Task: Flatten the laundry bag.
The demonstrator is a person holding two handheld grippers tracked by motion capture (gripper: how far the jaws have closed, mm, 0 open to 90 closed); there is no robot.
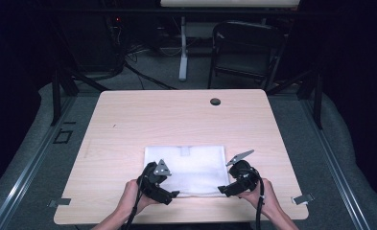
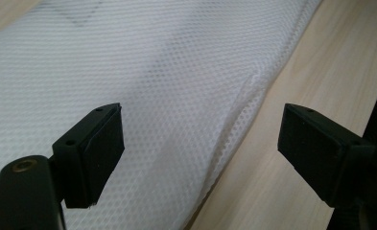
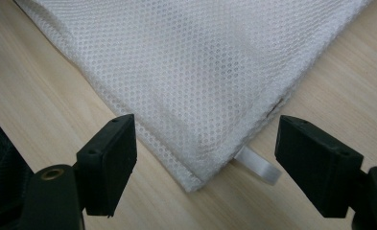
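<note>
White mesh bag [image 1: 186, 168] lies flat on the wooden counter [image 1: 176, 120], near the edge where the person stands. I count one bag, one counter, two grippers and two hands. The bag is folded into a shape a bit wider than it is deep, so its long side runs from left to right across the counter. A small pale patch [image 1: 185, 152] sits on the bag's far edge, in the middle.

The left gripper [image 1: 175, 194] is at the bag's near left corner. Its two fingers [image 2: 97, 148] stand wide apart and hold nothing. In the left gripper view one finger hangs over the mesh and the other over bare wood, with the bag's edge running between them.

The right gripper [image 1: 221, 190] is at the bag's near right corner. Its fingers [image 3: 110, 158] are wide apart too, and they grip nothing. In the right gripper view the bag's corner points down between the two fingers, and a little white tab [image 3: 258, 167] sticks out from under that corner onto the wood.

One round dark hole [image 1: 215, 101] sits at the far side of the counter. One folding chair [image 1: 246, 50] stands on the floor behind the counter.
</note>
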